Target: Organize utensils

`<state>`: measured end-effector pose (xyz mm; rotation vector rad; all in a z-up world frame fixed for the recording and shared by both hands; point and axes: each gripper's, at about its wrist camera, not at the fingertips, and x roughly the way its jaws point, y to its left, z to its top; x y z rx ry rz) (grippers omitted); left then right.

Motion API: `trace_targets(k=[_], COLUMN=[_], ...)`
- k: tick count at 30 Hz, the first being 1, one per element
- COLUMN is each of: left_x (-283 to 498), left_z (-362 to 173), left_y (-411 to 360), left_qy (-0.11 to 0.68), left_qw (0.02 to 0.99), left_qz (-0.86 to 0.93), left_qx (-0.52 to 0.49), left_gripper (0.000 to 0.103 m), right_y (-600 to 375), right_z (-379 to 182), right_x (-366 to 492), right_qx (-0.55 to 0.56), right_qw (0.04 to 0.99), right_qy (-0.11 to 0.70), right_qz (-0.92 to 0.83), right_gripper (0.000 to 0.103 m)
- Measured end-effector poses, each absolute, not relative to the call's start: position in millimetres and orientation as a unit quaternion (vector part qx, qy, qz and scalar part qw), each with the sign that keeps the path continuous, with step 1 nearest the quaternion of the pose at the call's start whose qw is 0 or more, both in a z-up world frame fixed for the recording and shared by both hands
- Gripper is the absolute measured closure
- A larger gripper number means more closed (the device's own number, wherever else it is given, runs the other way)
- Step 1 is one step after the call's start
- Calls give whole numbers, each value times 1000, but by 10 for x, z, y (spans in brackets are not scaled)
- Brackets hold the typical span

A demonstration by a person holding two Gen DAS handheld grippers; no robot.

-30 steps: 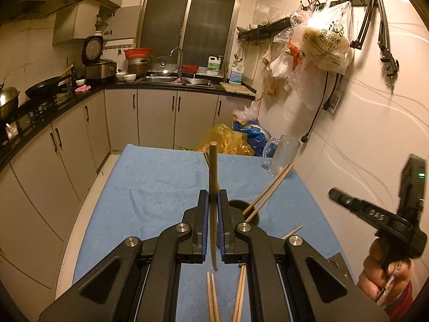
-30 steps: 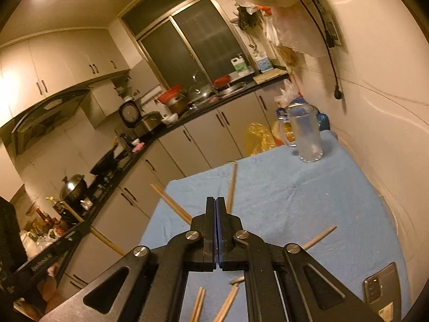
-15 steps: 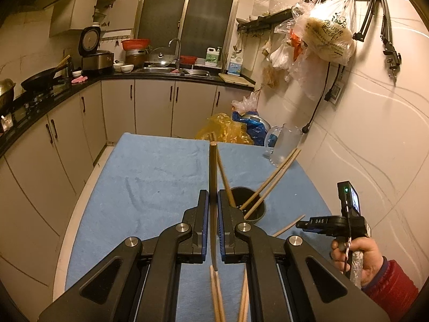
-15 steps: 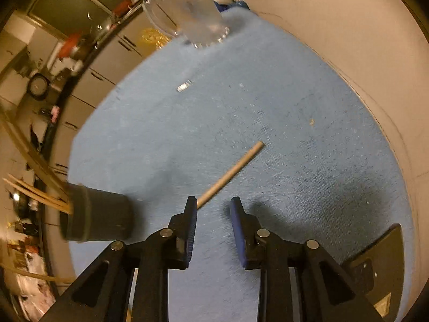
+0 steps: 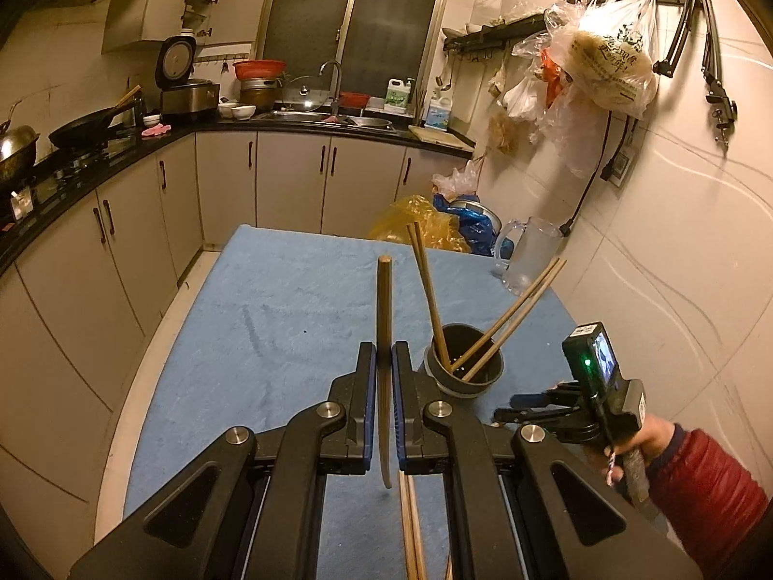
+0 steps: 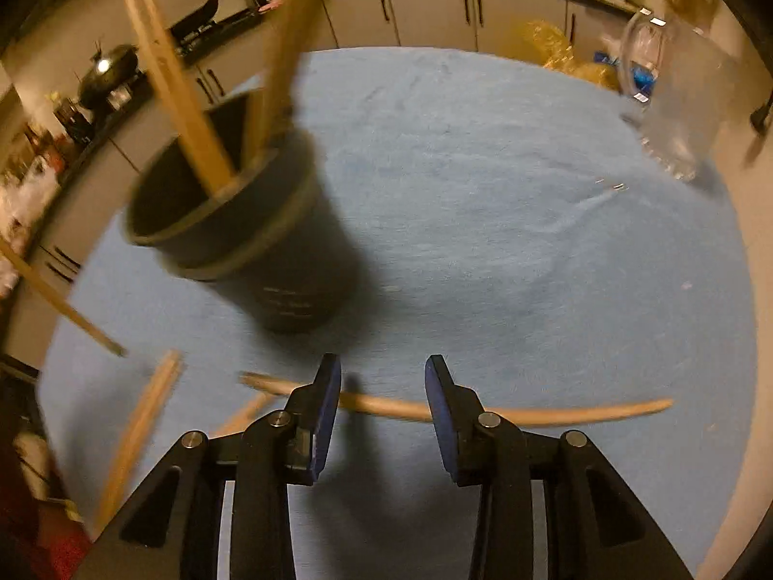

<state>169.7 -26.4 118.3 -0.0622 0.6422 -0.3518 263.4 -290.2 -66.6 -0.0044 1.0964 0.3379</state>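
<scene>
My left gripper (image 5: 384, 353) is shut on a wooden chopstick (image 5: 384, 299) that stands upright between its pads, above the blue cloth. Right of it a black cup (image 5: 464, 372) holds several chopsticks that lean outwards. In the right wrist view the same cup (image 6: 251, 241) stands close ahead on the left. My right gripper (image 6: 381, 377) points steeply down, its jaws opening. A loose chopstick (image 6: 386, 406) lies crosswise on the cloth between the fingers, and the pads do not touch it. A hand in a red sleeve holds the right gripper (image 5: 502, 413) low beside the cup.
More loose chopsticks (image 6: 140, 430) lie on the cloth left of the right gripper, and a pair (image 5: 410, 522) lies under the left one. A glass mug (image 5: 526, 256) stands at the table's far right corner by the wall. The blue cloth (image 5: 270, 319) covers the table.
The right gripper has dropped towards the table, tipped downwards and rolled, and its jaws have gone from shut to apart over a lying chopstick. The left gripper has sunk a little, with its chopstick still held.
</scene>
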Motion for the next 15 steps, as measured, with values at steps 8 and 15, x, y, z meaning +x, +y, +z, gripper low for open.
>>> trace_targets(k=[8, 15], left_x=[1706, 1696], left_z=[1154, 1154], left_y=[-355, -384], left_qy=[318, 319], left_qw=[931, 931], left_qz=[-178, -178], left_qx=[-28, -26], left_gripper=[97, 97], right_y=[-3259, -2871], right_z=[-769, -738], right_x=[2285, 2100], right_qx=[52, -75], right_qw=[798, 812], right_qy=[558, 542], right_qz=[222, 203], right_gripper=[51, 57])
